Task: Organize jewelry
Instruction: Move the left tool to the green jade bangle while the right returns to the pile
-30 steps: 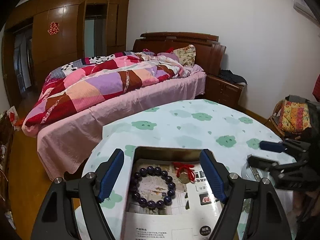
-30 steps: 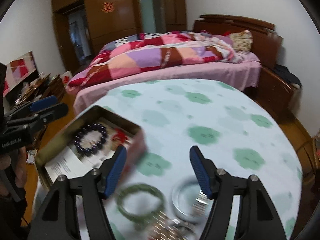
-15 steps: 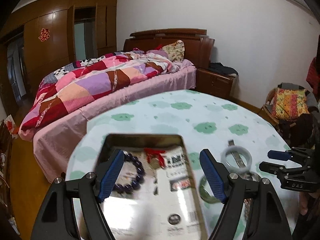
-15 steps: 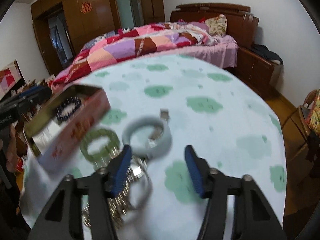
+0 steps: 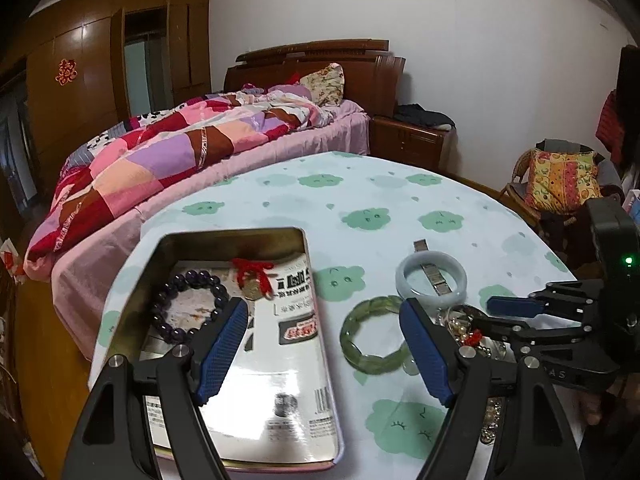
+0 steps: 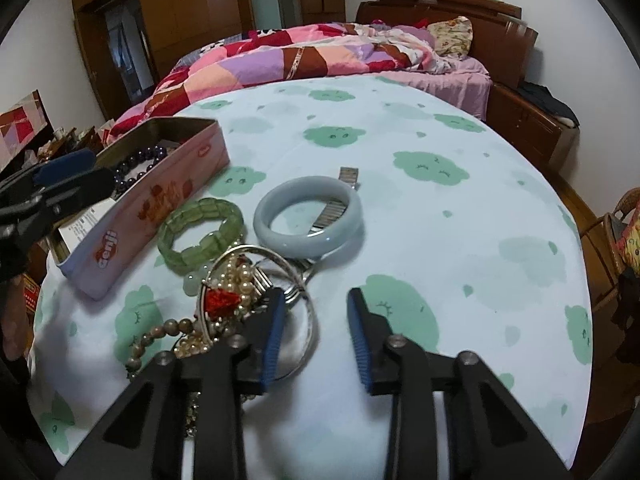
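Note:
An open pink tin (image 5: 236,236) (image 6: 160,204) holds a dark purple bead bracelet (image 5: 188,306) and a coin with a red cord (image 5: 254,278). Right of it lie a green bracelet (image 5: 374,334) (image 6: 200,234), a pale jade bangle (image 5: 430,278) (image 6: 310,216) over a metal watch band (image 6: 336,204), and a heap with a silver bangle, pearls and a red charm (image 6: 228,296). My left gripper (image 5: 324,350) is open above the tin's right edge. My right gripper (image 6: 316,336) is open, low over the silver bangle (image 6: 308,312).
The round table has a light cloth with green cloud prints (image 6: 440,168). A bed with a patchwork quilt (image 5: 172,160) stands behind it, a nightstand (image 5: 412,142) to its right, and a wicker chair with a cushion (image 5: 560,180) at the far right.
My left gripper has pulled back and right, so the loose bracelets come into view. My right gripper has moved down and back toward the jewelry heap, narrowing a little.

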Available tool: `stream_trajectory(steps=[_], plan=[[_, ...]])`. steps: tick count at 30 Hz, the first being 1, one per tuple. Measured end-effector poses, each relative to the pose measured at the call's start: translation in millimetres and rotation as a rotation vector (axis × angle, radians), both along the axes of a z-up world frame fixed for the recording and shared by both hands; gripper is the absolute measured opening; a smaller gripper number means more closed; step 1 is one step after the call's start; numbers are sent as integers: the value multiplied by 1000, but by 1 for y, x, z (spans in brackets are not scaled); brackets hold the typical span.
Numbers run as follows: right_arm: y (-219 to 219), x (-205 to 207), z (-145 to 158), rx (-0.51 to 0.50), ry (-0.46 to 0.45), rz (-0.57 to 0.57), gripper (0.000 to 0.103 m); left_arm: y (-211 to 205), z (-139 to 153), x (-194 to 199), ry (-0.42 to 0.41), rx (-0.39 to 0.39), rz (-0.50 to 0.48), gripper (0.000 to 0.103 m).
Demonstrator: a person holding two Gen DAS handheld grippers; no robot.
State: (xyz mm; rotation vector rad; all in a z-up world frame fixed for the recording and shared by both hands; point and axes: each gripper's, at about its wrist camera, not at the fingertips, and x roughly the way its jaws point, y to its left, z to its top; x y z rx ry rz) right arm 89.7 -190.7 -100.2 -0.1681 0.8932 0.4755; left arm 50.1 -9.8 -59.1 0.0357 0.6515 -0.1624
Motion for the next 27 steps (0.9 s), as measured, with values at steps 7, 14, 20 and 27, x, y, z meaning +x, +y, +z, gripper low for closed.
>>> stream_trajectory(steps=[7, 14, 20, 27], plan=[[1, -5, 1, 10, 2, 46, 6, -14, 0, -5, -12, 17, -37, 78], [-19, -10, 14, 64, -65, -23, 4, -29, 0, -8, -16, 36, -78, 78], [-30, -3, 13, 89, -56, -62, 4, -53, -5, 0, 11, 76, -148, 61], [-31, -2, 8, 114, -35, -45, 4, -67, -23, 23, 114, 106, -181, 44]])
